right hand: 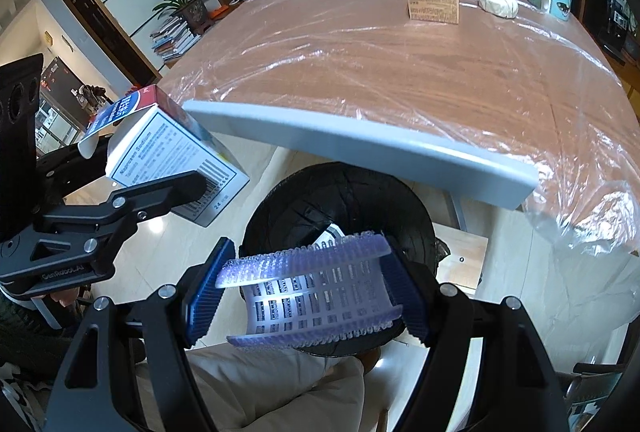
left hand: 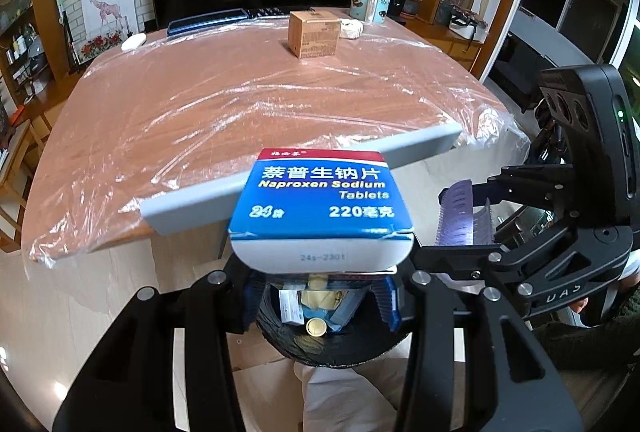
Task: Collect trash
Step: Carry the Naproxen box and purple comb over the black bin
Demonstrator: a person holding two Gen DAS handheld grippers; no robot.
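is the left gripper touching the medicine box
Touching: the right wrist view shows the left gripper with its black finger pressed flat across the medicine box, clamping it.

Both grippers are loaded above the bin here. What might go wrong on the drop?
The left gripper holds the medicine box close to the bin's near rim, so it may bounce off it. The right gripper's bowed purple mat might spring aside when freed. The grey table edge overhangs nearby and could deflect either.
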